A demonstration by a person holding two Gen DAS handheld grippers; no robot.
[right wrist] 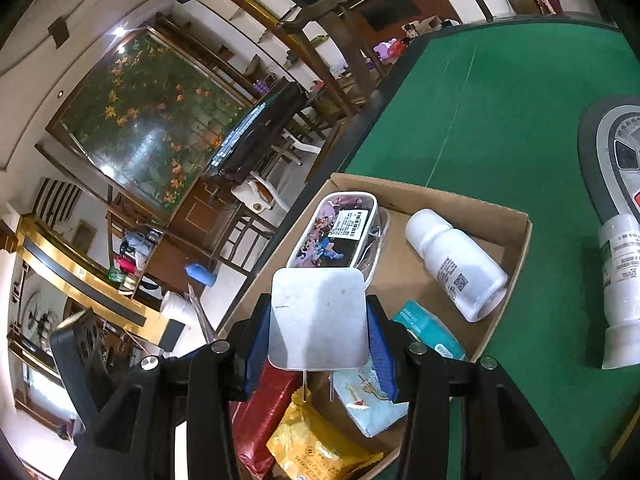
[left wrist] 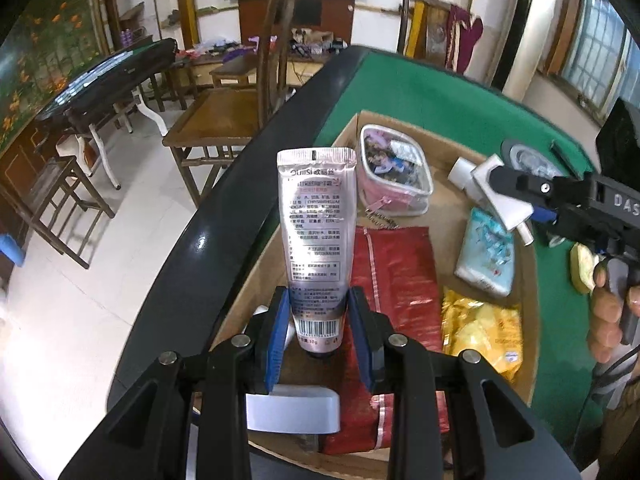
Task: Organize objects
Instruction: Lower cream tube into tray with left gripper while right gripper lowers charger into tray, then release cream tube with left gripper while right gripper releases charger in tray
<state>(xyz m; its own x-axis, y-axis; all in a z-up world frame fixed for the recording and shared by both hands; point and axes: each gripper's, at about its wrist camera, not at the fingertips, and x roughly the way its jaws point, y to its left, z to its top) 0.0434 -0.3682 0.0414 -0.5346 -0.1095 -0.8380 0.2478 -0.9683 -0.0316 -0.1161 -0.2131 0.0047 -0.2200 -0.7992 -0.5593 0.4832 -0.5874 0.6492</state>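
- The left hand-held gripper (left wrist: 320,320) is clamped narrowly on the lower end of a pink tube (left wrist: 316,236), which stands upright, cap down, over the left part of the box (left wrist: 444,176).
- The right hand-held gripper (right wrist: 318,340) grips a white plug (right wrist: 318,320) by its sides, prongs toward the camera, above the box.
- In the box lie a pouch (right wrist: 340,236), a white bottle (right wrist: 456,264), red (left wrist: 396,264) and yellow (left wrist: 480,328) packets and tissues (left wrist: 486,256).
- The box sits on the green table (right wrist: 500,112).

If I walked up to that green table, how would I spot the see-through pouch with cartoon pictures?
Start at the green table and find the open cardboard box at its edge. In the box's far corner lies the clear zip pouch, next to a white bottle lying on its side. Alone among the box's things, it is transparent, with purple cartoon figures and a barcode label showing.
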